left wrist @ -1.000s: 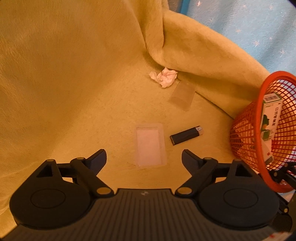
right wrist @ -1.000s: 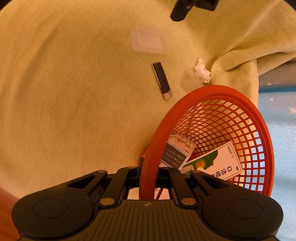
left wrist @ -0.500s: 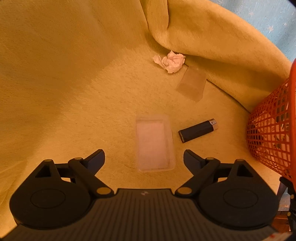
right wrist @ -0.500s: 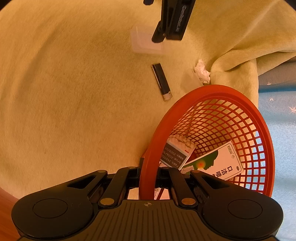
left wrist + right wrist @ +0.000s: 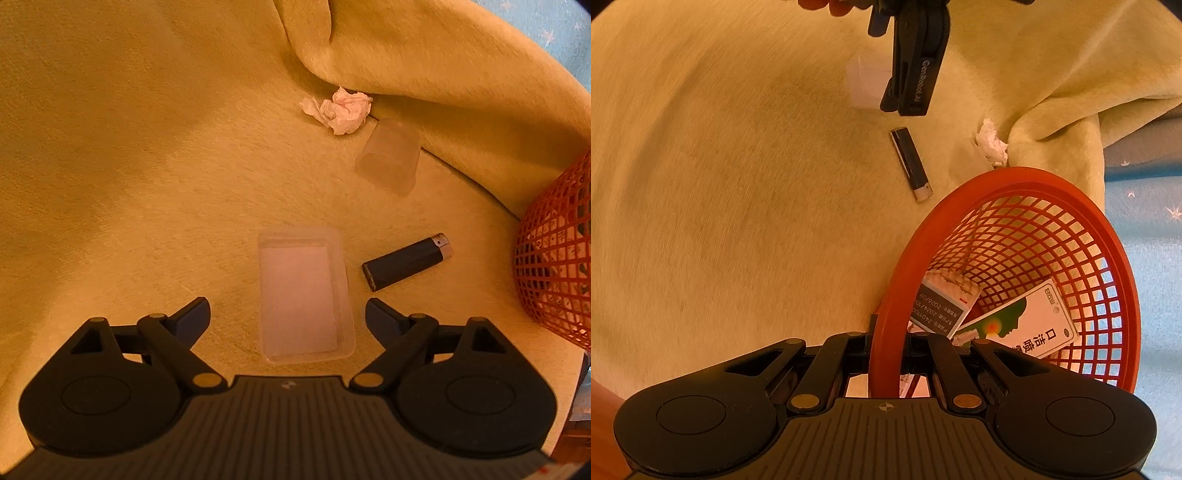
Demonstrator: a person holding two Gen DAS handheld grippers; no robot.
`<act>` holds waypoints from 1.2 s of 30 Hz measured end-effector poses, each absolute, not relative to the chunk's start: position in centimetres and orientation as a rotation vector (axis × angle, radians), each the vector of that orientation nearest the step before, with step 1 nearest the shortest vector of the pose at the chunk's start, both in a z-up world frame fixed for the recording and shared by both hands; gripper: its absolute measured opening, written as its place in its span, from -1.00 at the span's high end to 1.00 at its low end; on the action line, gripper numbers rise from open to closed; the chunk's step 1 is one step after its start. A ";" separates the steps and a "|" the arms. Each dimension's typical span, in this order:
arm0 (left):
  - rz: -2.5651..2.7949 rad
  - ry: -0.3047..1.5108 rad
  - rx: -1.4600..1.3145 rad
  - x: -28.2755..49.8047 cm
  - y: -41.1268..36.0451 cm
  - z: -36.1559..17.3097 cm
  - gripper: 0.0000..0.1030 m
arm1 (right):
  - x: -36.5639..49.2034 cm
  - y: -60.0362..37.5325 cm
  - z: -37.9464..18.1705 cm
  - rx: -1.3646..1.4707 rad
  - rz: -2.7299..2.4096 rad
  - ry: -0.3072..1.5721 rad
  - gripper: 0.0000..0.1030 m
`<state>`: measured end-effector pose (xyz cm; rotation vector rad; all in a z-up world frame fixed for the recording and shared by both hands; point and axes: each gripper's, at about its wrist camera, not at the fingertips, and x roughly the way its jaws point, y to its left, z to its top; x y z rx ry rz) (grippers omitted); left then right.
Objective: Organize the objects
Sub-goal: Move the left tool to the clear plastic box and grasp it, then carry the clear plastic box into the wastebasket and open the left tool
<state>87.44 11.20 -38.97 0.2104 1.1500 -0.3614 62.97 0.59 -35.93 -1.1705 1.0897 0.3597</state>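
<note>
A clear plastic tray [image 5: 301, 291] lies on the yellow blanket [image 5: 129, 166], its near end between the tips of my open left gripper [image 5: 288, 314]. A black lighter [image 5: 406, 263] lies just right of it. Farther back sit a crumpled tissue [image 5: 341, 110] and a clear plastic cup [image 5: 389, 158] on its side. My right gripper [image 5: 886, 354] is shut on the rim of the red mesh basket [image 5: 1082, 206], which holds two medicine boxes [image 5: 1030, 325]. In the right wrist view the left gripper [image 5: 908, 74] hangs over the tray [image 5: 860, 79], with the lighter [image 5: 911, 162] and tissue [image 5: 991, 146] nearby.
The blanket rises in a thick fold [image 5: 443, 74] behind the tissue and cup. Pale blue starred fabric [image 5: 1156, 236] lies beyond the blanket's edge, under the basket's far side. The basket's mesh wall [image 5: 554, 266] stands at the right of the left wrist view.
My left gripper has moved forward and down toward the clear tray, which now reaches between its tips. The right gripper and basket have stayed still.
</note>
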 end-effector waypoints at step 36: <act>-0.409 1.165 0.147 85.4 13.1 -30.7 -0.01 | 63.4 0.7 -35.9 -1.171 0.350 1.099 0.97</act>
